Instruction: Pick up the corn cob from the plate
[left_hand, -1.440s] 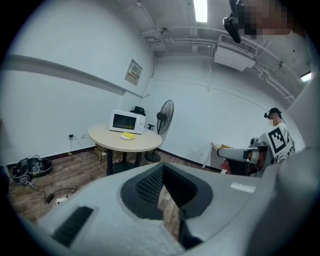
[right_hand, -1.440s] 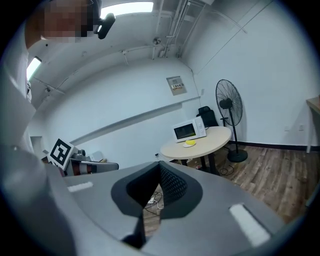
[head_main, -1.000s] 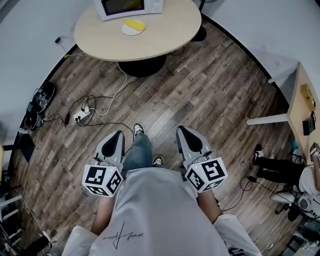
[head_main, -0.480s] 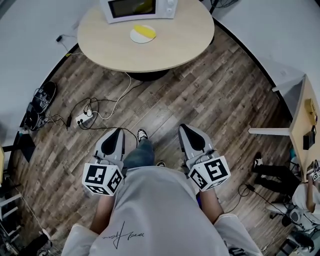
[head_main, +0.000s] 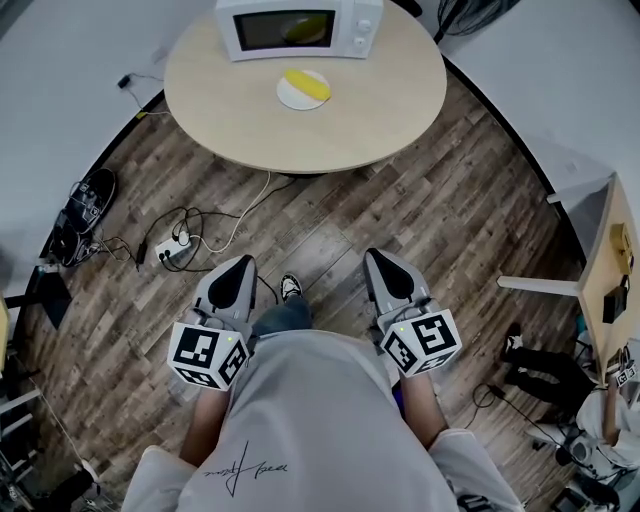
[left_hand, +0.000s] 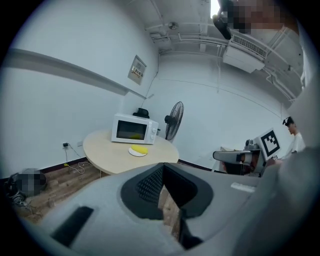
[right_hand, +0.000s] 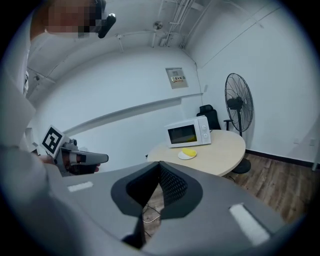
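**Two empty tongs, and the gap to the corn is shrinking**

Ahead of the tongs, the counter (head_main: 370, 110) sits nearer than it did a second ago, and more of the microwave (head_main: 298, 28) on it now shows. The left tongs (head_main: 236, 268) and right tongs (head_main: 388, 265) are held at the person's waist, each pressed together on nothing. The plate (head_main: 293, 96) lies well ahead, between their lines. The corn cob (head_main: 307, 85) rests on it untouched. This is approach only, and the tongs must part before any pickup.

I'm looking into an office break room: white walls (right_hand: 125, 85), wood-plank floor (head_main: 430, 200), a round bench (head_main: 300, 130) bearing a microwave (head_main: 298, 28), a pedestal fan (right_hand: 239, 107), a floor power strip (head_main: 168, 248).
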